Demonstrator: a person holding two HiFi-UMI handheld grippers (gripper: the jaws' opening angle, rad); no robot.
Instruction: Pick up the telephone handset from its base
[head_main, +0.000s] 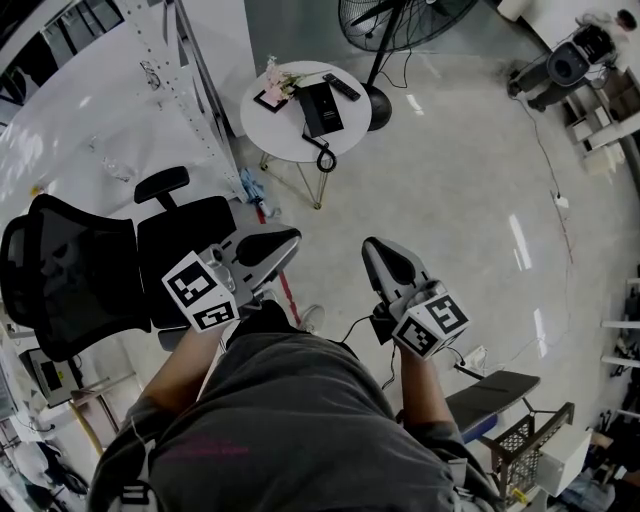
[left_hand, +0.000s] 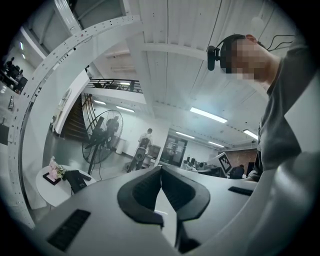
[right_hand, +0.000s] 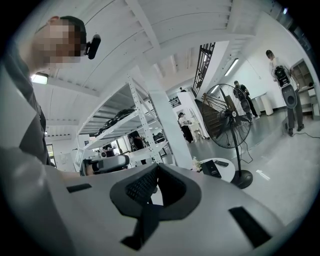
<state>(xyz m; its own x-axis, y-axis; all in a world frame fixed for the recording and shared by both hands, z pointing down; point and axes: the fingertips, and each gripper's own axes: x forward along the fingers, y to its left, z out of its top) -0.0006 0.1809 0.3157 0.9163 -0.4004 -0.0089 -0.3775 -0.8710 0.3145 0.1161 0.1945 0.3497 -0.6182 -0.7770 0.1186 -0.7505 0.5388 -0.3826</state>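
- Setting: an open hall with a glossy grey floor (head_main: 450, 200), seen steeply from above in the head view; white shelving and a white ceiling fill the two gripper views.
- Round white worktop on thin metal legs (head_main: 285, 125) (left_hand: 47, 192) (right_hand: 227, 175): stands at 12 o'clock from the person, well apart from both tongs.
- Black rectangular telephone (head_main: 322, 108) (left_hand: 75, 180) (right_hand: 212, 168): lies at the worktop's middle; at this size the handset cannot be told apart from its base. Its black coiled cord (head_main: 326, 160) loops over the worktop's edge at 6 o'clock.
- Slim black bar-shaped object (head_main: 341, 87): lies at 1 o'clock of the telephone, just beside it.
- Pink flowers (head_main: 280, 82) and a small black-framed square (head_main: 268, 99): at 9 to 10 o'clock of the telephone, on the same worktop.
- Black pedestal fan with a round wire cage (head_main: 390, 25) (left_hand: 100, 137) (right_hand: 227, 120): its round base stands just beside the worktop at 3 o'clock.
- Black mesh office chair (head_main: 90, 265): at 9 o'clock of the left hand.
- Left tongs, grey with black pads (head_main: 285, 240) (left_hand: 161, 169): pressed together at the tips, nothing between them, aimed toward the fan and the worktop.
- Right tongs, same build (head_main: 378, 248) (right_hand: 157, 166): tips likewise together and empty; the worktop appears at 3 o'clock beyond them.
- Both marker cubes sit just ahead of the person's grey-clad body (head_main: 300, 420).
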